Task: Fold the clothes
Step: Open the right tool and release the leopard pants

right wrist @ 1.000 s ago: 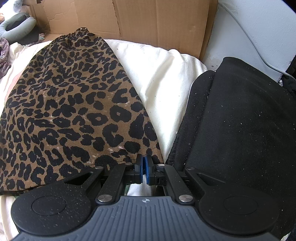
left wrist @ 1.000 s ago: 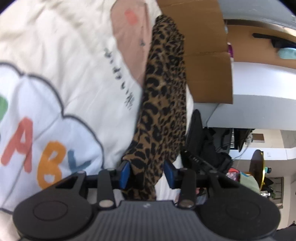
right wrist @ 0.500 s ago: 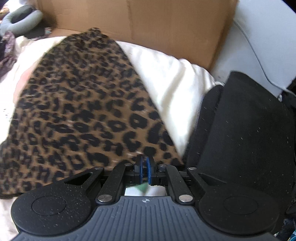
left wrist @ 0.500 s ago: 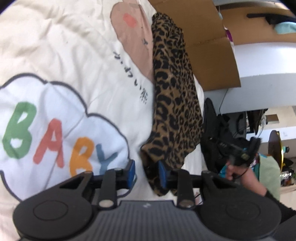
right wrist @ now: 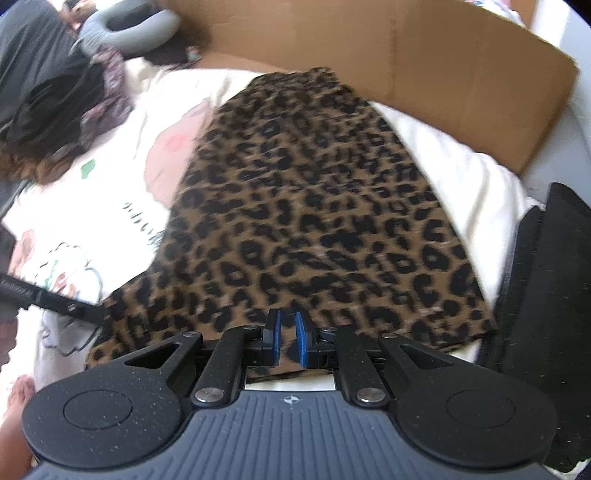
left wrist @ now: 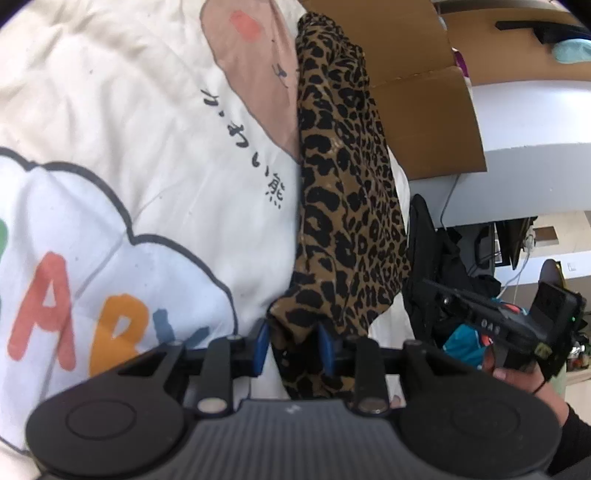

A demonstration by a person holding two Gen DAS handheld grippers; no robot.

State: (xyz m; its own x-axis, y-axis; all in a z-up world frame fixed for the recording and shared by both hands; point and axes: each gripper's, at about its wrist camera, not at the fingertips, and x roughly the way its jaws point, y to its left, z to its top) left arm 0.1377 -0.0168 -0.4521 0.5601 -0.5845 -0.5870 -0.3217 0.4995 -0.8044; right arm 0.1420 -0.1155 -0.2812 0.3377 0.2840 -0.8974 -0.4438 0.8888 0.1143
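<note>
A leopard-print garment (left wrist: 343, 206) lies flat and lengthwise on a white quilt (left wrist: 129, 129) printed with "BABY". My left gripper (left wrist: 293, 349) is at its near corner, and the bunched fabric fills the gap between the blue pads, which press on it. In the right wrist view the same garment (right wrist: 314, 206) spreads out below my right gripper (right wrist: 288, 341). That gripper hovers above the near hem, its jaws opening to a narrow gap with nothing between them. A hand (left wrist: 517, 376) holds the right gripper off the bed's right edge.
A cardboard sheet (right wrist: 406, 48) stands along the far side of the bed. A black cloth (right wrist: 546, 295) lies right of the garment. Dark and patterned clothes (right wrist: 55, 92) and a grey neck pillow (right wrist: 129, 26) sit at the far left.
My right gripper let go of the hem, rose and drew back, so more of the garment shows. My left gripper's jaws narrowed onto the garment's near corner.
</note>
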